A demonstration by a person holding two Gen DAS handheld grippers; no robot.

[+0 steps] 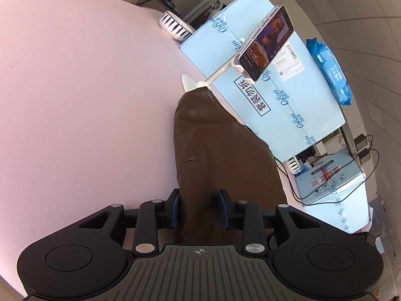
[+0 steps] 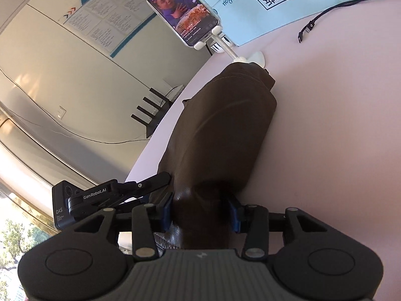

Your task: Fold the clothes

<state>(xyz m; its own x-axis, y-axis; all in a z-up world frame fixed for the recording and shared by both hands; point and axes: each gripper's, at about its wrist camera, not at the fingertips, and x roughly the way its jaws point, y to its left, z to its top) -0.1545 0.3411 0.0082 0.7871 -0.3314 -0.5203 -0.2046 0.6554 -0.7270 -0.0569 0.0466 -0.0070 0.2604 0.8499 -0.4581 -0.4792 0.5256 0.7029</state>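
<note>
One brown garment point(image 1: 220, 150), lengthwise toward phone stand point(image 1: 198, 83).

Garment point(image 1: 220, 150) on table point(image 1: 75, 87), phone stand point(image 1: 190, 82) beyond it, box point(image 1: 275, 75) behind stand

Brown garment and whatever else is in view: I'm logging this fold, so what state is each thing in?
Brown garment: bunched lengthwise on the pink table.
Left hand-held gripper: open, garment between its fingers.
Right hand-held gripper: open, garment between its fingers.
Phone: screen on, held in its stand.
</note>
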